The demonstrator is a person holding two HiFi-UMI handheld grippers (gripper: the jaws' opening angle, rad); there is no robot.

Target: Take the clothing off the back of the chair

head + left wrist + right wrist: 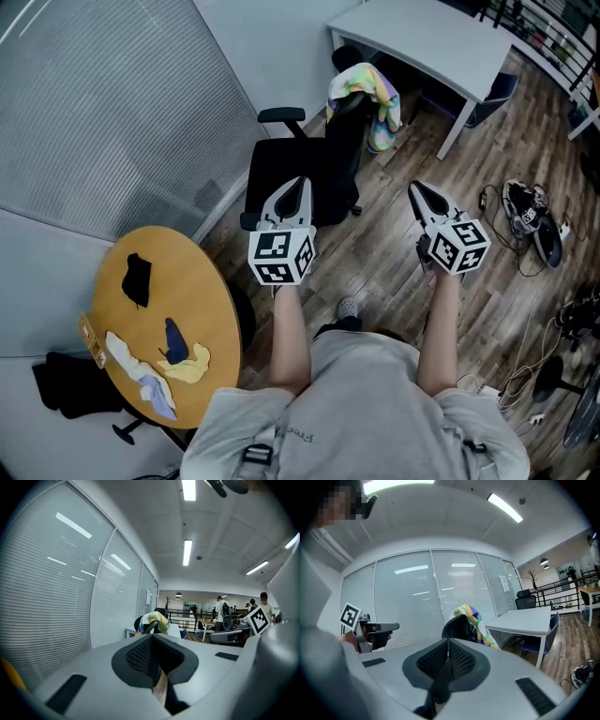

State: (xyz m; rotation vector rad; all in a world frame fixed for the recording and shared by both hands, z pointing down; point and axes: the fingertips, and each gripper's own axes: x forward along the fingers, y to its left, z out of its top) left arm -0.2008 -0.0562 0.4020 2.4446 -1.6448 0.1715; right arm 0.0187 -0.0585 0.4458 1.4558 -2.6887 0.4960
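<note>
A multicoloured piece of clothing (pixel 367 89) hangs over the back of a black office chair (pixel 305 173) that stands ahead of me. It also shows as the clothing (pixel 153 621) in the left gripper view and as the clothing (pixel 475 621) in the right gripper view, draped on the chair back (pixel 458 627). My left gripper (pixel 298 190) is shut and empty, above the chair's seat. My right gripper (pixel 424 196) is shut and empty too, over the wooden floor to the right of the chair. Both point toward the chair and are well short of the clothing.
A white desk (pixel 427 39) stands just behind the chair. A round wooden table (pixel 183 319) with small cloth items lies at my left. Shoes and cables (pixel 532 220) lie on the floor at the right. A glass wall with blinds (pixel 112 112) runs along the left.
</note>
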